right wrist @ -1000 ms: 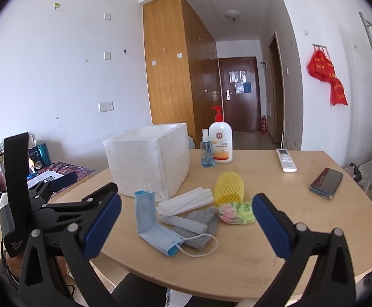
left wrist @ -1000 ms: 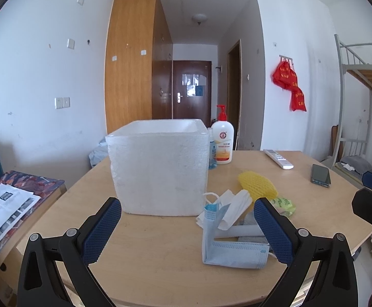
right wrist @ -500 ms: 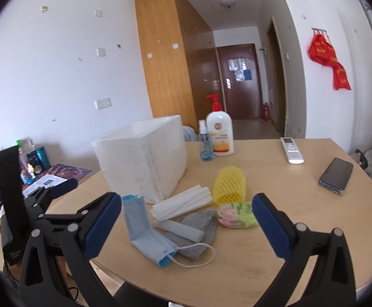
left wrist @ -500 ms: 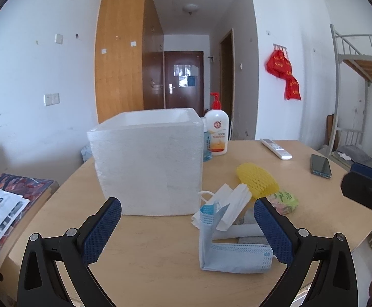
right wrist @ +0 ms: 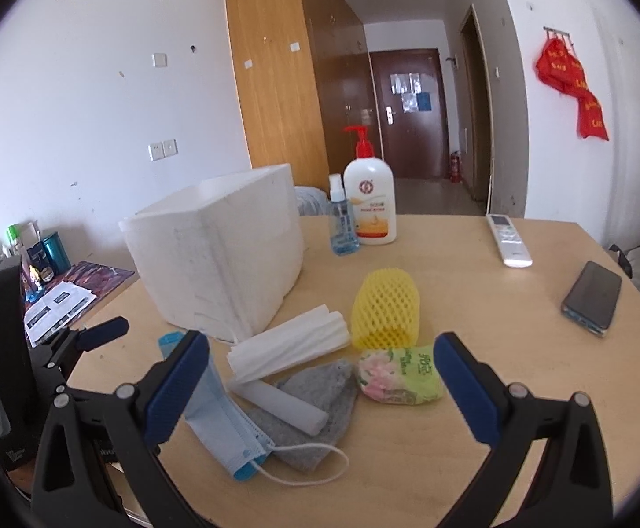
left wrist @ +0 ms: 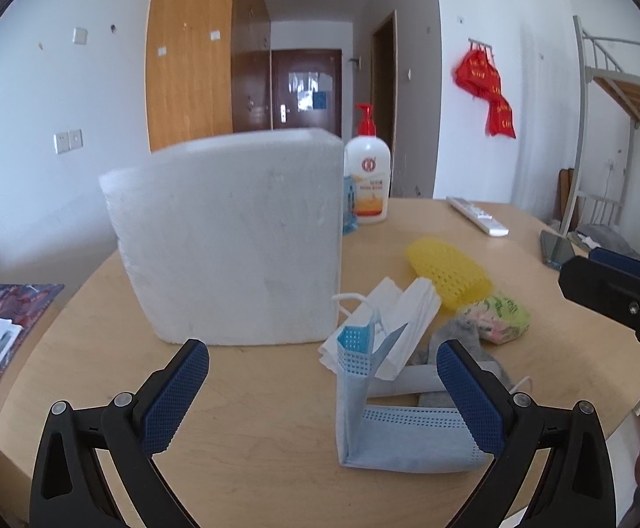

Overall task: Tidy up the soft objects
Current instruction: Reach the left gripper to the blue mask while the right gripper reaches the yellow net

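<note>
A pile of soft things lies on the round wooden table (right wrist: 518,374): a blue face mask (right wrist: 227,422) (left wrist: 403,440), a grey cloth (right wrist: 315,396), a white foam roll (right wrist: 280,400), folded white foam sheets (right wrist: 289,347) (left wrist: 408,321), a yellow foam net (right wrist: 386,312) (left wrist: 447,273) and a green tissue pack (right wrist: 401,376) (left wrist: 496,317). A white foam box (right wrist: 218,255) (left wrist: 232,242) stands left of them. My right gripper (right wrist: 320,396) is open just above the pile. My left gripper (left wrist: 322,400) is open, low before the box and mask.
A pump bottle (right wrist: 370,202) and a small spray bottle (right wrist: 342,220) stand behind the box. A white remote (right wrist: 509,240) and a phone (right wrist: 593,297) lie to the right. A side desk with papers (right wrist: 56,308) is on the left, a bunk bed (left wrist: 619,101) on the right.
Both grippers have moved forward and lower toward the table. The box and the soft pile now look bigger and closer. Both stay open.
</note>
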Tool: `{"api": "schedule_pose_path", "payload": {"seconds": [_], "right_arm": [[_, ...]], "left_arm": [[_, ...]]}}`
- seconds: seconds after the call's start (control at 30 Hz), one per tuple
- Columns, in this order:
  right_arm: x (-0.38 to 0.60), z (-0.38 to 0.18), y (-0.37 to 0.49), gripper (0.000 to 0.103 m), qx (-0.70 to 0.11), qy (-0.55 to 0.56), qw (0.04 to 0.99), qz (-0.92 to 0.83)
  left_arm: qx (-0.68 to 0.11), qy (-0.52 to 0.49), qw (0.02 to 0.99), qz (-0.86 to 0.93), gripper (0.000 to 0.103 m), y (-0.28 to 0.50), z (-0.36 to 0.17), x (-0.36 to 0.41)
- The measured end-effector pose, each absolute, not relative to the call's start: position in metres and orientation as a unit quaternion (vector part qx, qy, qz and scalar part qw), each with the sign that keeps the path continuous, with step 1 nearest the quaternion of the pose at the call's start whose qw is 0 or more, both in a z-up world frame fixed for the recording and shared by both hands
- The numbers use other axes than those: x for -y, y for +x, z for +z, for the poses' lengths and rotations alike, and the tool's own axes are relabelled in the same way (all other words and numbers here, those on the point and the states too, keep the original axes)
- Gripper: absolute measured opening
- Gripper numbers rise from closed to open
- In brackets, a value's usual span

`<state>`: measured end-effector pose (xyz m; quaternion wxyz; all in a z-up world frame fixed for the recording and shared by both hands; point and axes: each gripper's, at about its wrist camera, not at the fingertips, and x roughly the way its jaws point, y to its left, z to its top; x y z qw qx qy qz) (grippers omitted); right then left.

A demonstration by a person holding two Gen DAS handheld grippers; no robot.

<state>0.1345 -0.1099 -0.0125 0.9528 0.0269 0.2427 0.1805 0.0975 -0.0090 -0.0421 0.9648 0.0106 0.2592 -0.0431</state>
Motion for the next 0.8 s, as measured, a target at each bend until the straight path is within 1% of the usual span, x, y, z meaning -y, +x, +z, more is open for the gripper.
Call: {"api": "schedule_pose_path", "payload": {"seconds": [0.1,0.33,0.63,0.7,0.8], "right_arm": [[0.110,-0.017,0.146,0.103,-0.261,0.023,0.951,0.165],[0.110,-0.023,0.166,0.103,-0.275,0.018,0.946,0.169],[0.107,-0.039,0.198,0.103,-0.310,0.017,0.937,0.162],[0.105,-0.041,0.202,0.102,-0.314,0.014,0.935,0.163],[0.104,-0.043,0.210,0.097,-0.321,0.013,0.933,0.163]], "left_arm": [[-0.272,0.011,0.961,-0.042,0.103,0.106,-0.047,0.010],[-0.299,0.003,0.953,-0.049,0.103,0.118,-0.060,0.008],[-0.316,0.003,0.947,-0.052,0.103,0.129,-0.071,0.007],[-0.322,0.000,0.945,-0.053,0.102,0.132,-0.072,0.006],[-0.329,-0.002,0.942,-0.059,0.099,0.136,-0.075,0.005]]}}
